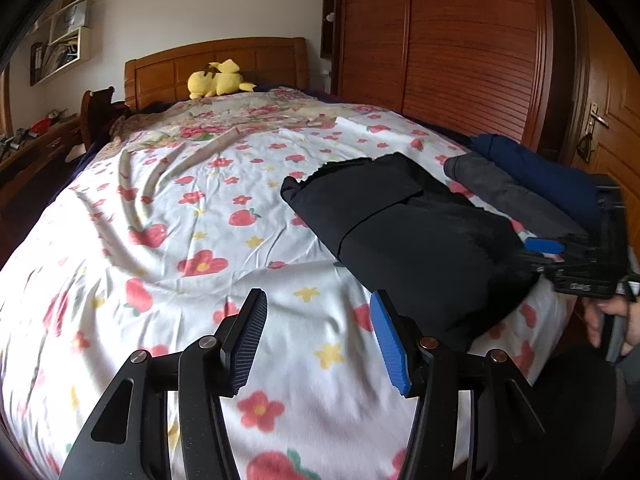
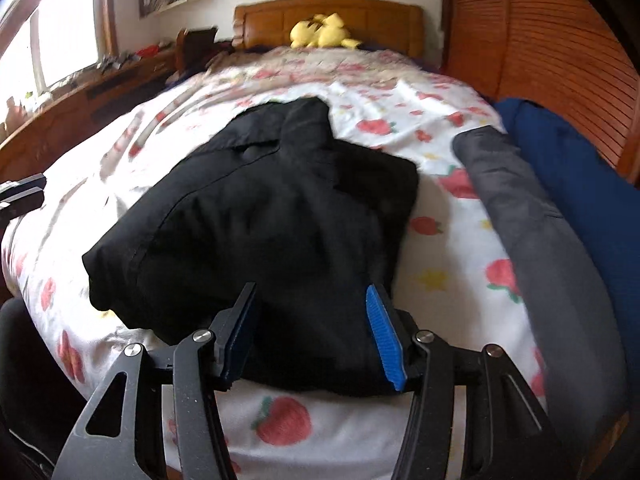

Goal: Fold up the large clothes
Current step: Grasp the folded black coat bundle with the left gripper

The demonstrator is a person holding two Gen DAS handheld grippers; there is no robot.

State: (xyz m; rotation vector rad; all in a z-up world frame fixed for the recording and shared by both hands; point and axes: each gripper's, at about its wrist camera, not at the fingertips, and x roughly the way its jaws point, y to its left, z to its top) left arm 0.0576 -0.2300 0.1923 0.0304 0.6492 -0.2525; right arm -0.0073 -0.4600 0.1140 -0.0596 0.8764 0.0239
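A black garment [image 2: 272,216], folded into a thick bundle, lies on the flowered bed sheet [image 2: 452,280] near the bed's foot. My right gripper [image 2: 310,332] stands open, its jaws on either side of the bundle's near edge; the pads do not press the cloth. In the left wrist view the same black garment [image 1: 408,232] lies to the right, with the right gripper [image 1: 536,256] at its far right end, held by a hand [image 1: 616,316]. My left gripper [image 1: 318,336] hangs open over bare sheet [image 1: 168,264], left of the garment, with nothing between its fingers.
A grey garment [image 2: 532,248] and a dark blue one [image 2: 576,184] lie along the bed's right edge. A yellow plush toy [image 1: 218,80] sits by the wooden headboard [image 1: 216,60]. A wooden wardrobe [image 1: 440,40] stands to the right, a cluttered desk [image 2: 80,92] to the left.
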